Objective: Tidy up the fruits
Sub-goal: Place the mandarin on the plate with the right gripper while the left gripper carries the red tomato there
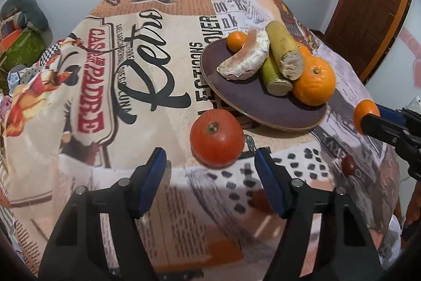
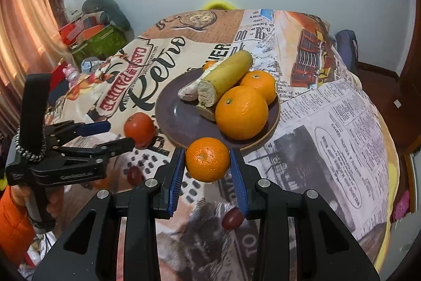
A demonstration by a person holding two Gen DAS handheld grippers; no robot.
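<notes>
A dark plate [image 1: 236,99] [image 2: 179,120] on the printed tablecloth holds oranges [image 2: 241,112], sugarcane pieces [image 1: 284,49] and a pomelo slice [image 1: 244,59]. A red tomato [image 1: 217,137] [image 2: 139,128] lies on the cloth just in front of the plate. My left gripper [image 1: 210,165] [image 2: 121,133] is open, with the tomato just beyond its fingertips. My right gripper [image 2: 208,162] is shut on a small orange [image 2: 208,159] [image 1: 365,112], held above the cloth near the plate's front edge.
Two dark red grapes [image 2: 232,219] [image 2: 134,174] lie on the cloth near the table's front edge; one shows in the left wrist view [image 1: 348,165]. Clutter with a green box [image 2: 100,41] sits left of the table. A wooden door [image 1: 368,4] is at right.
</notes>
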